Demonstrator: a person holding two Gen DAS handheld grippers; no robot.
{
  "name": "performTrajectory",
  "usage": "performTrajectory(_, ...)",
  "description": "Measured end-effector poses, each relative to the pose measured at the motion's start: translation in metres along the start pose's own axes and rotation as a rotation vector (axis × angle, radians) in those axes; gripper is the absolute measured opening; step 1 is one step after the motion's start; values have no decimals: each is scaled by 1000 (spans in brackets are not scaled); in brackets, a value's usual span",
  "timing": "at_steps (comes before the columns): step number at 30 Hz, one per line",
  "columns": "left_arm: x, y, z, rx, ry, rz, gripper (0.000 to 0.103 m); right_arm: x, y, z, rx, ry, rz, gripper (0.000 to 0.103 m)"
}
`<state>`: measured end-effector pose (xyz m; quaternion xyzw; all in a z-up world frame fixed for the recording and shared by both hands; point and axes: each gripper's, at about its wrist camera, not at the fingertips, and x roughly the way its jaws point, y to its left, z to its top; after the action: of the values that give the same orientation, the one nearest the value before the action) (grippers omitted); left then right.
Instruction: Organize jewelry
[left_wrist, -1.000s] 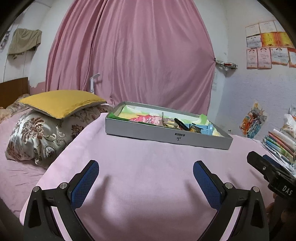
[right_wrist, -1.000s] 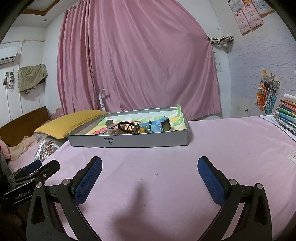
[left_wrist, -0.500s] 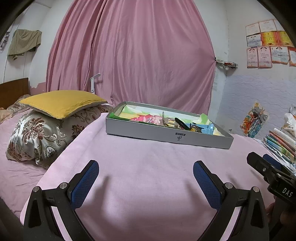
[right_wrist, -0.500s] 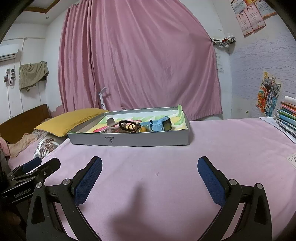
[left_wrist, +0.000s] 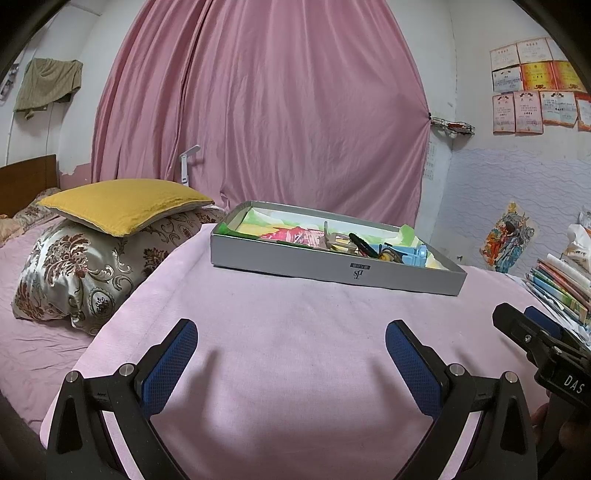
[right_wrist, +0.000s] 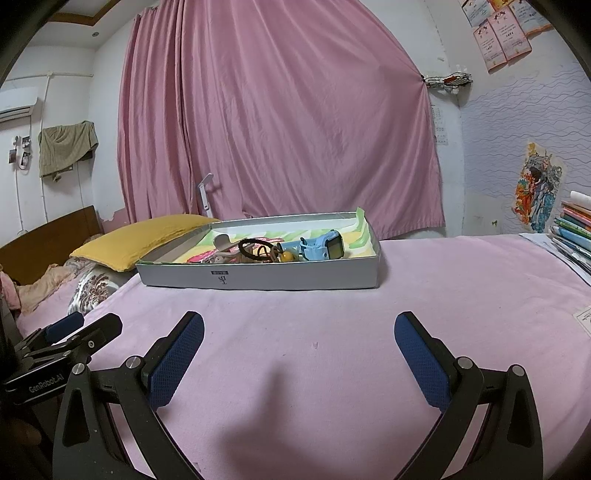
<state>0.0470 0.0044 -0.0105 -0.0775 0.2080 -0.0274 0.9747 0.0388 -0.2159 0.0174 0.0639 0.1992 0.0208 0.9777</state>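
I hold both the left gripper (left_wrist: 291, 345) and the right gripper (right_wrist: 299, 341) wide apart and empty, low above the pink blanket (right_wrist: 332, 332), pointing at the grey box (right_wrist: 258, 275).

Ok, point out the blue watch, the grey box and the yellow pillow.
blue watch (right_wrist: 325, 246): right wrist view, on its case.
grey box (right_wrist: 295, 275): right wrist view, on its front wall.
yellow pillow (left_wrist: 118, 201): left wrist view, on its top face.
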Motion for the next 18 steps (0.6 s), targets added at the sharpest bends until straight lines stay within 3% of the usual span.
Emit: performTrajectory(18, 0, 1, 0, -1, 2, -4, 102, 0, 1, 1, 1, 1, 1, 101)
